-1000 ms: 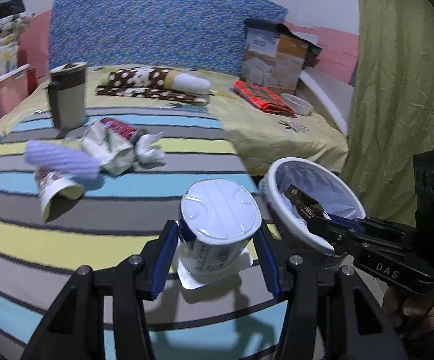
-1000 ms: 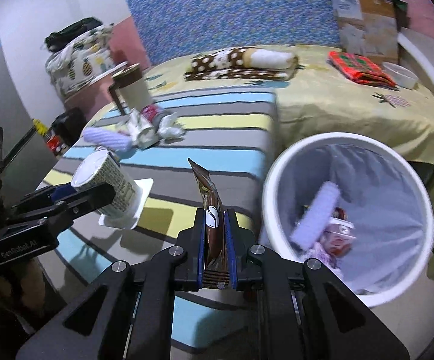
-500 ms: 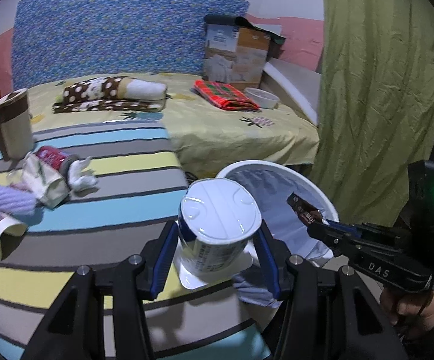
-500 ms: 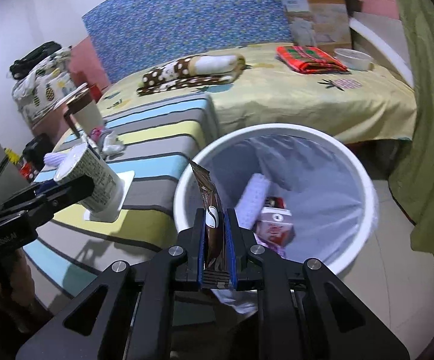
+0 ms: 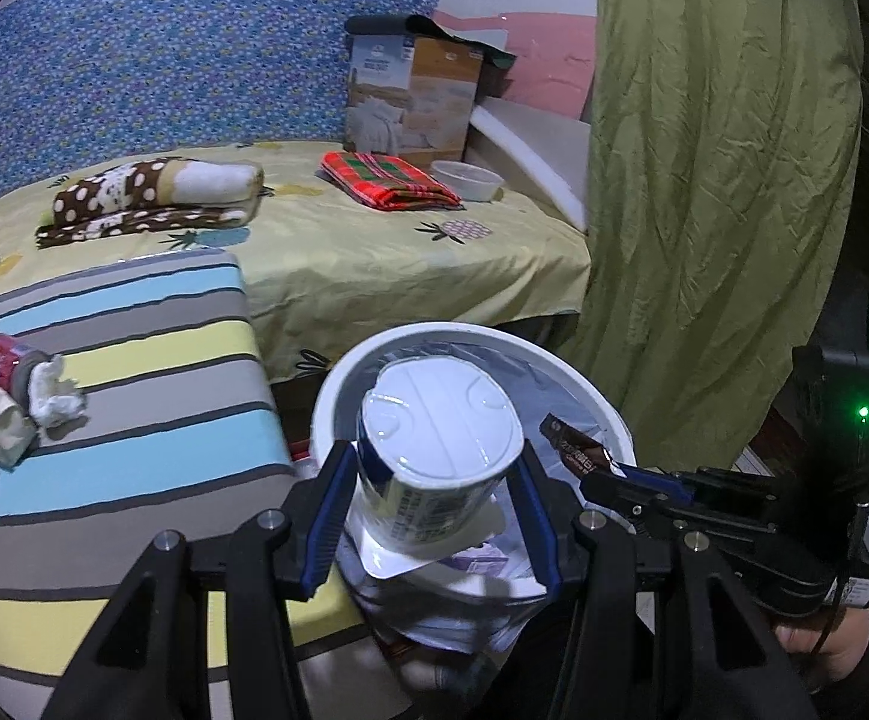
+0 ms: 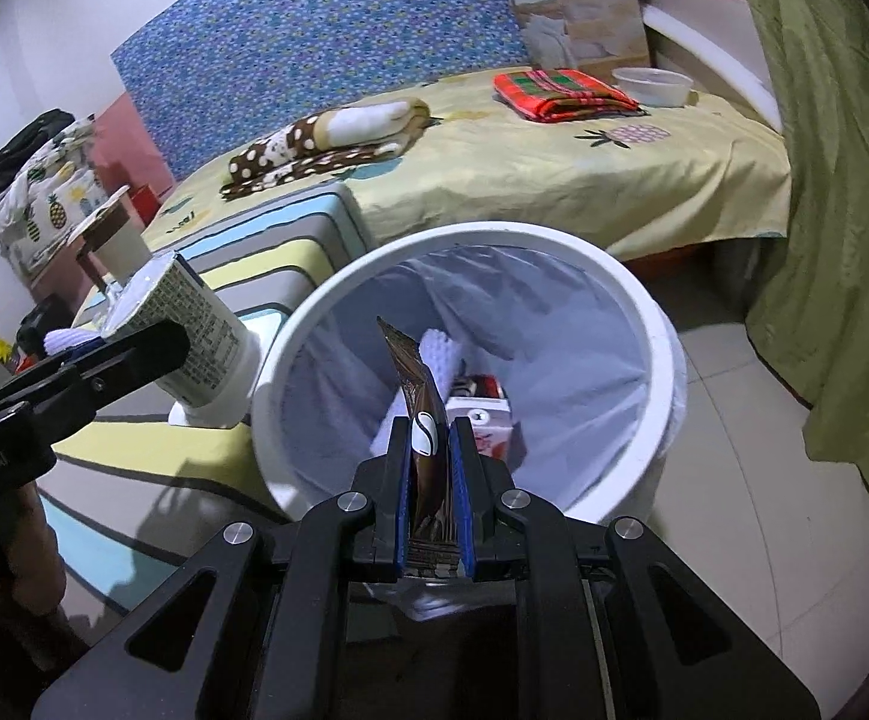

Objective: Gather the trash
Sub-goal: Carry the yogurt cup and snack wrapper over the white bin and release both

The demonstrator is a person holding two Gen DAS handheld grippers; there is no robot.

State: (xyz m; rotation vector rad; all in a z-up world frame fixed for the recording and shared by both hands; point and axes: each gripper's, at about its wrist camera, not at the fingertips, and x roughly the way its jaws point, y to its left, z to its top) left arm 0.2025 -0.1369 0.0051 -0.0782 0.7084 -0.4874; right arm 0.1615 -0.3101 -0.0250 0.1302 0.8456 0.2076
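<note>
While the right gripper [image 6: 428, 510] stays clamped on the flat brown foil wrapper [image 6: 419, 414] above the round white lined bin [image 6: 662, 348], it should release only well inside the rim. The left gripper [image 5: 428, 498] grips a white printed paper cup [image 5: 434, 450] at the bin's edge. Inside lie a red-and-white carton [image 6: 485, 414] and a white roll [image 6: 440, 354].
</note>
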